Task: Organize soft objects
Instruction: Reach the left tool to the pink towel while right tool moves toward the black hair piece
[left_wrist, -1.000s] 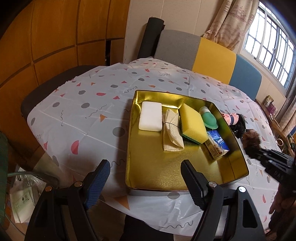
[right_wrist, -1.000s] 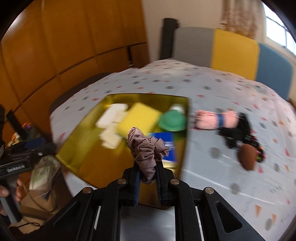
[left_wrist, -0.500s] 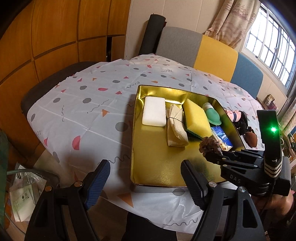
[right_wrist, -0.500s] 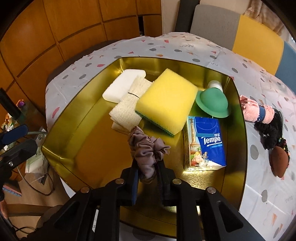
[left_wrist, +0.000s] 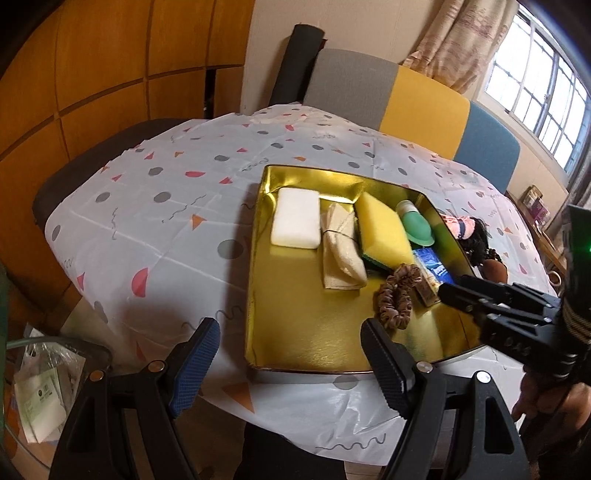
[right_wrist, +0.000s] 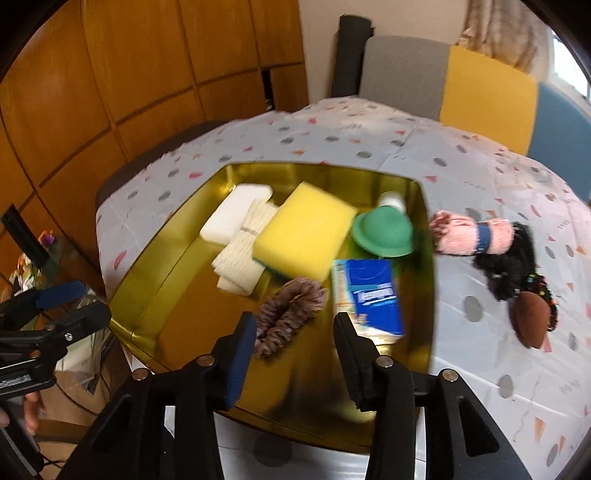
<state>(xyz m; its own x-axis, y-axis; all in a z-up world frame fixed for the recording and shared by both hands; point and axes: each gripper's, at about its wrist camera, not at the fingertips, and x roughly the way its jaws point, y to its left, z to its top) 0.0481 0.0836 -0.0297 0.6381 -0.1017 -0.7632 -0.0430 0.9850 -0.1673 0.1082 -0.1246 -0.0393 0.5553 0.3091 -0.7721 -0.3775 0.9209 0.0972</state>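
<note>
A mauve scrunchie (left_wrist: 396, 298) (right_wrist: 287, 311) lies loose in the gold tray (left_wrist: 288, 354) (right_wrist: 155, 302), beside a blue tissue pack (right_wrist: 371, 295). The tray also holds a white sponge (left_wrist: 296, 218), a folded cream cloth (left_wrist: 340, 254), a yellow sponge (left_wrist: 384, 232) and a green cap (right_wrist: 382, 232). My right gripper (right_wrist: 295, 354) is open and empty just behind the scrunchie. My left gripper (left_wrist: 291, 365) is open and empty at the tray's near edge.
On the patterned tablecloth (right_wrist: 498, 350) right of the tray lie a pink rolled cloth (right_wrist: 469, 234), a black fuzzy item (right_wrist: 506, 262) and a brown puff (right_wrist: 530, 319). A multicoloured chair back (left_wrist: 424, 92) stands behind the table. Wooden panels are at left.
My right gripper carried the scrunchie over the tray, opened and let it go onto the tray floor, then drew back. My left gripper stayed open and nearly still.
</note>
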